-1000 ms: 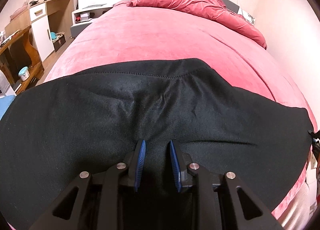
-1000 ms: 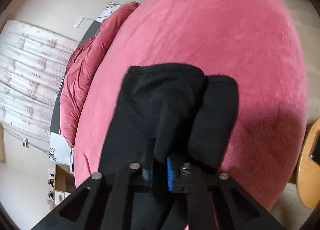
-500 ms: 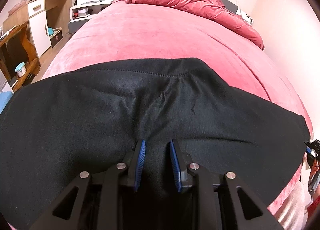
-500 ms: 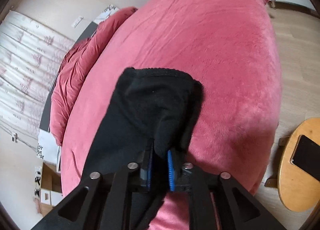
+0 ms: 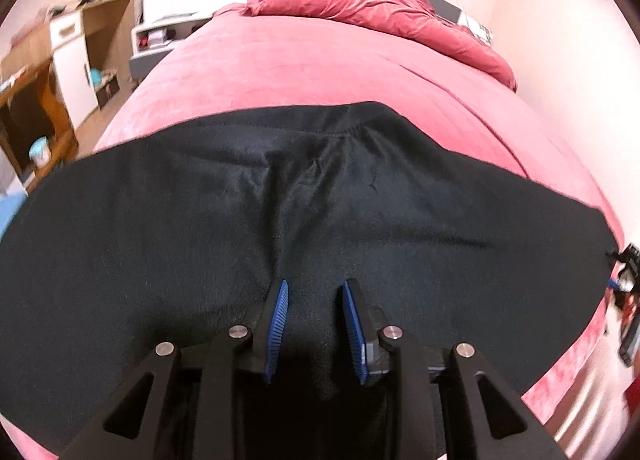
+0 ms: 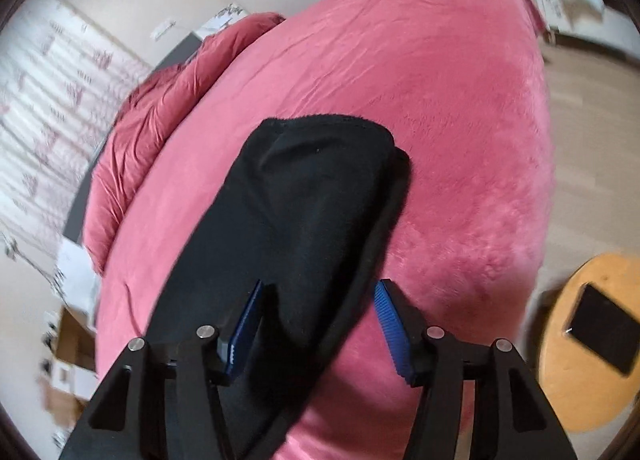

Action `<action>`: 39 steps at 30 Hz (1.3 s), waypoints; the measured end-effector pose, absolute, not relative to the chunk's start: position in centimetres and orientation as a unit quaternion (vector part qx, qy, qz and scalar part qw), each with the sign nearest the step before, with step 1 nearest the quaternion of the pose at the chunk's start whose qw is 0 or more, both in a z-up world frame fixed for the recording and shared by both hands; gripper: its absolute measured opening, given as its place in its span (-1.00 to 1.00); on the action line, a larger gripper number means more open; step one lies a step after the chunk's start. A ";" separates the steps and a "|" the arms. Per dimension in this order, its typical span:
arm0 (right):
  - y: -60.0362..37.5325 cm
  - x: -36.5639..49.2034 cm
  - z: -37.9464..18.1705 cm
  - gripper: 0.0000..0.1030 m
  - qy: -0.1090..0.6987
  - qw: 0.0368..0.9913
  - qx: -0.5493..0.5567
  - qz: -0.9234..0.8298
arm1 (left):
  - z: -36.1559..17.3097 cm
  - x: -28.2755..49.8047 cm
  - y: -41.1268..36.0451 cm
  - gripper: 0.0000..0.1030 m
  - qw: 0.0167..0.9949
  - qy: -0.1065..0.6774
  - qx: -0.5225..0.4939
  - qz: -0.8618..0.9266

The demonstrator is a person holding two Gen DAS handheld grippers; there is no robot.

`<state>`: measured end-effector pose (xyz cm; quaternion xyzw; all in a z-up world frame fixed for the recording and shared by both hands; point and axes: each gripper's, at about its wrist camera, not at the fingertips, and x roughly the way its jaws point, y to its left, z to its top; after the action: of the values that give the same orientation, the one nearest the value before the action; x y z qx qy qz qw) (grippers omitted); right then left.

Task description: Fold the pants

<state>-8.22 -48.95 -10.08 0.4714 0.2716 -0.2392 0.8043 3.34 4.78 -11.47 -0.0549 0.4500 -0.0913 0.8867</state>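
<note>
Black pants [image 5: 320, 195] lie spread across the near part of a pink bed [image 5: 320, 67]. My left gripper [image 5: 314, 292] sits over their near edge, jaws a little apart with black cloth between the blue pads. In the right wrist view the pants' leg end [image 6: 304, 195] lies folded on the bed [image 6: 440, 99]. My right gripper [image 6: 318, 292] is open wide around the cloth, its pads clear of it. The right gripper also shows at the far right of the left wrist view [image 5: 626, 272].
A pink duvet [image 5: 380, 7] is heaped at the head of the bed. A wooden desk and white cabinet [image 5: 68, 59] stand on the left. A round wooden stool [image 6: 592, 340] with a dark phone [image 6: 600, 328] stands by the bed's corner. Cardboard boxes [image 6: 68, 360] lie on the floor.
My right gripper lowered the leg end onto the bed and opened, letting the cloth go. My left gripper's jaws have stayed the same over the pants.
</note>
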 end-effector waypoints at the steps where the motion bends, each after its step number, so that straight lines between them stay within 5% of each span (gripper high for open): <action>1: -49.1 -8.2 -10.4 0.14 0.264 0.801 0.482 -0.238 | -11.5 3.4 4.9 -0.44 0.887 0.449 -0.062 -0.090; 20: -48.3 -8.5 -11.9 0.15 0.204 0.792 0.516 -0.254 | -10.2 2.3 3.6 -0.44 0.894 0.427 -0.080 -0.109; 31: -49.5 -9.9 -12.5 0.13 0.199 0.784 0.546 -0.219 | -10.2 2.7 -9.8 -0.43 0.858 0.434 0.007 -0.275; 33: -50.1 -10.5 -12.7 -0.02 0.196 0.775 0.562 -0.211 | -11.5 3.1 -11.7 -0.44 0.846 0.458 0.041 -0.271; 35: -51.0 -11.4 -13.5 -0.56 0.183 0.765 0.584 -0.201 | -12.7 3.3 -12.4 -0.44 0.842 0.467 0.060 -0.262; 39: -51.7 -11.9 -14.5 -0.62 0.182 0.758 0.601 -0.176 | -12.8 3.0 -12.3 -0.44 0.846 0.459 0.058 -0.265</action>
<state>-11.89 -51.70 -14.45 0.6009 0.1823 -0.1755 0.7582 3.05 -12.26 -12.79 0.0579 0.4592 -0.2652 0.8459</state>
